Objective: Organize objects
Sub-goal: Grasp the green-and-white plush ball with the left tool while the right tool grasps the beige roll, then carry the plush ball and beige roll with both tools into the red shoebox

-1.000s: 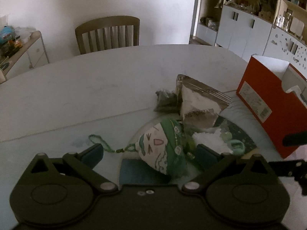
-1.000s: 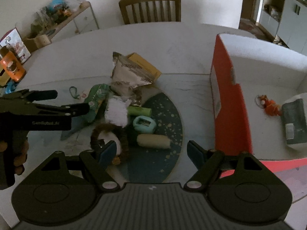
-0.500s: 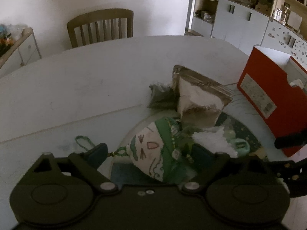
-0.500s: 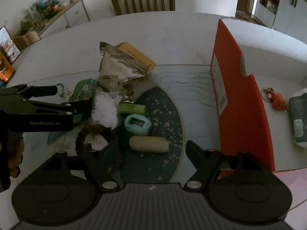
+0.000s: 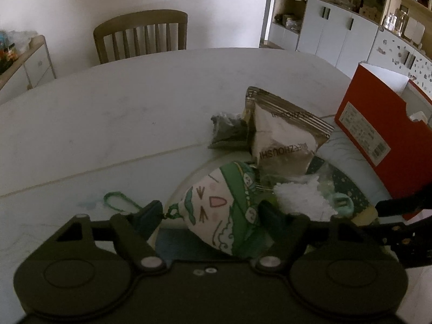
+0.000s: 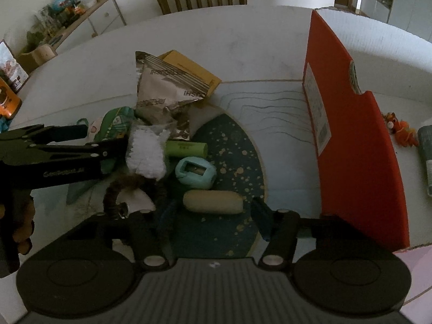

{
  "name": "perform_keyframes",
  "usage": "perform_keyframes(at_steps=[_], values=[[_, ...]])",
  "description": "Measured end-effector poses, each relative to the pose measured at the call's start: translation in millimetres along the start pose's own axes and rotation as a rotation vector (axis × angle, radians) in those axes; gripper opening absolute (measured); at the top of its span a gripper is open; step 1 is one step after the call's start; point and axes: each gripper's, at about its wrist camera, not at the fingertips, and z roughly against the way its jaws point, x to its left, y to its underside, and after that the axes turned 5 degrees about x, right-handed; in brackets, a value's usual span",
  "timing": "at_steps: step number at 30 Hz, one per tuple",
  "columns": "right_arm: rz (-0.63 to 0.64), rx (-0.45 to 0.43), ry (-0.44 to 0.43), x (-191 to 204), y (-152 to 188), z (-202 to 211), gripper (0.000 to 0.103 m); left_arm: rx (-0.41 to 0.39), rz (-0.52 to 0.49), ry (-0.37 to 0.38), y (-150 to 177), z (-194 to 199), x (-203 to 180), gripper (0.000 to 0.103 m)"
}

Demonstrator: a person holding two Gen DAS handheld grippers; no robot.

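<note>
On the table [image 6: 243, 43], both closing tongs straddle clutter: left [image 5: 210, 213] around the pouch [image 5: 221, 216], right [image 6: 213, 210] around the roll [image 6: 213, 201]

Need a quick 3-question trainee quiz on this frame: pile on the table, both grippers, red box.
1. True or false: the cat-face pouch lies between the left gripper fingers.
2. Which item sits between the right gripper fingers?
A. silver snack bag
B. cream roll
C. teal sharpener
3. Fill in: the orange toy lies inside the red ____.

Key: 1 true; the jaws have just been closing around it. 2 B; these jaws have just been closing too, and gaps show beside the roll. 3 box.
</note>
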Motion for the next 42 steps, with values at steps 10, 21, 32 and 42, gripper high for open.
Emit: perform_keyframes(at_steps=[10,21,32,42], values=[[0.008,0.001,-0.008,-1.0,-0.3,-2.2,0.049,-0.003,0.003,0.011,-0.6,3.8,-1.1,0.060],[0.000,-0.027,-0.035,0.0,4.6,18.4,0.049,-0.018,0.049,0.028,-0.9,30.5,5.4,0.057],[-0.013,-0.091,-0.091,-6.9,15.0,77.0,0.049,-0.089,0.090,0.081,-5.8,93.1,-1.0,0.057],[0.010,-0.127,-0.092,-19.4,24.8,125.1,0.049,-0.117,0.084,0.115,-18.8,140.3,-21.6,0.057]])
